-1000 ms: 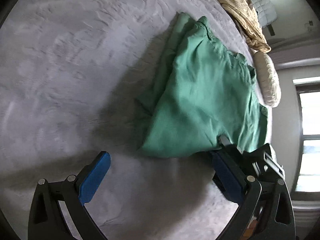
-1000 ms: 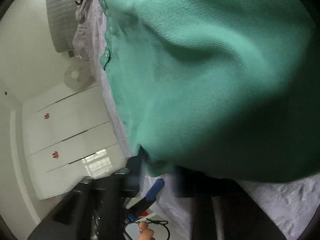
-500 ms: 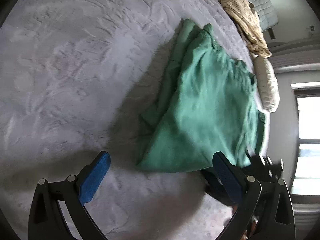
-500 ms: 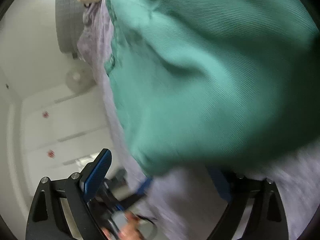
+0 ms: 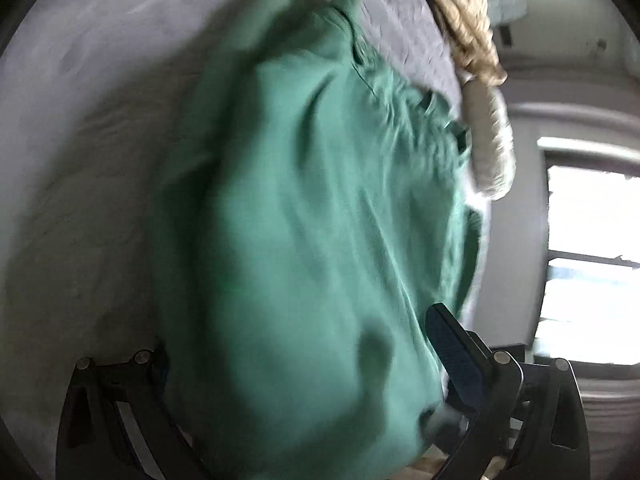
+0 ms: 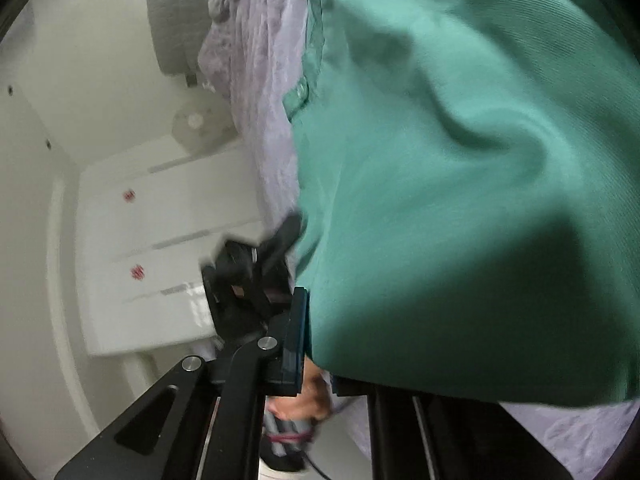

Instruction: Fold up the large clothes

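Note:
A large green garment point(image 5: 312, 220) lies on the grey bed cover point(image 5: 80, 120), partly folded. In the left wrist view its near edge fills the gap of my left gripper point(image 5: 296, 364); the fingers stand wide and the left pad is hidden behind cloth. In the right wrist view the garment point(image 6: 460, 180) fills most of the picture and its lower edge sits between the fingers of my right gripper point(image 6: 344, 340); only the left blue pad point(image 6: 298, 336) shows. Whether the right gripper grips the cloth cannot be told.
A tan woven item point(image 5: 464, 16) and a cream cushion point(image 5: 492, 148) lie at the bed's far end. A bright window point(image 5: 592, 260) is on the right. A white wardrobe point(image 6: 160, 248) and a grey headboard point(image 6: 172, 20) show beside the bed edge. The left gripper's body point(image 6: 248, 276) appears nearby.
My left gripper has pushed forward, so the garment's near edge now lies between its fingers. The right view has shifted and its fingers stand closer around the cloth edge.

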